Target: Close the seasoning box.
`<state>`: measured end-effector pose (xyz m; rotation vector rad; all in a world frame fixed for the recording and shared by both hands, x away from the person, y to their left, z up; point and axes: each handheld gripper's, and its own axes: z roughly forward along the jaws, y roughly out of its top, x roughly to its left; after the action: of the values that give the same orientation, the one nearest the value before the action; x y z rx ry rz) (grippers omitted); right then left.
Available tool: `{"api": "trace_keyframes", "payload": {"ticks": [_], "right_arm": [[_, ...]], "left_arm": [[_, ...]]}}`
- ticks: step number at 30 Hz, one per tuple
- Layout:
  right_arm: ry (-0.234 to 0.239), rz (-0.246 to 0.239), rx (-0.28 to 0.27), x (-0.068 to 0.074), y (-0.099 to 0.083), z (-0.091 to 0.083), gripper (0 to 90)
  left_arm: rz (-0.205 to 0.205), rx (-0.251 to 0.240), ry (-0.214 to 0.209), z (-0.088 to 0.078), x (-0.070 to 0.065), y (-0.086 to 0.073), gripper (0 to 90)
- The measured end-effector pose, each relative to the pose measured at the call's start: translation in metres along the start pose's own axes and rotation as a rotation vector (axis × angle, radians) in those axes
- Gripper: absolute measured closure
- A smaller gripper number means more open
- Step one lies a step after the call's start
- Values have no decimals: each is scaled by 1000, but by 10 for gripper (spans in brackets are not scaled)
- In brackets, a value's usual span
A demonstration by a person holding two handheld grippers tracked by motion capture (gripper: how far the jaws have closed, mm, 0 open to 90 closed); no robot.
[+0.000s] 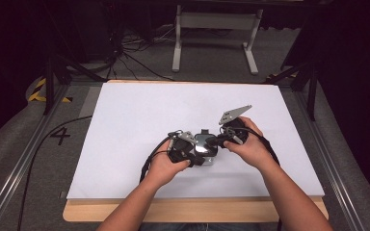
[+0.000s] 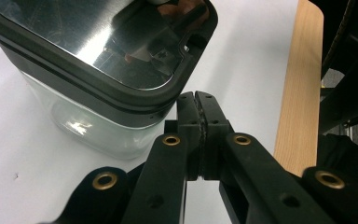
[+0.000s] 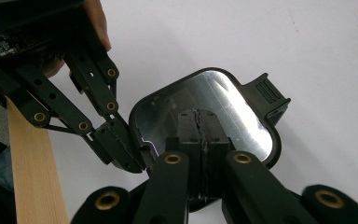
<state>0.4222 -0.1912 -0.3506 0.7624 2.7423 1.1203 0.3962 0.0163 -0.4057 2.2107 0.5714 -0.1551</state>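
While both grippers' fingers pressed together on nothing, clear lidded container [image 1: 205,146] between them, contents indiscernible.

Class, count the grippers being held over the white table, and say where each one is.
2. The left gripper is at the container's near-left corner; the right gripper is above its shiny lid.

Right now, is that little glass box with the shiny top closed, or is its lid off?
Closed. The shiny lid sits flat on the clear container, its dark rim seated all round the visible edge; the latch tab sticks out at one side.
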Motion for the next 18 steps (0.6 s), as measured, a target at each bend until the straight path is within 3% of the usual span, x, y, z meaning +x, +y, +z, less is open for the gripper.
{"api": "trace_keyframes", "payload": {"ticks": [6, 13, 18], "right_arm": [[0, -1, 5, 0, 1, 0, 900], [-13, -9, -62, 1, 8, -21, 876], [-33, 15, -113, -4, 8, -44, 824]], "left_arm": [[0, 3, 3, -3, -1, 0, 895], [52, -15, 80, -32, -13, 6, 873], [82, -25, 190, -67, -21, 8, 841]]}}
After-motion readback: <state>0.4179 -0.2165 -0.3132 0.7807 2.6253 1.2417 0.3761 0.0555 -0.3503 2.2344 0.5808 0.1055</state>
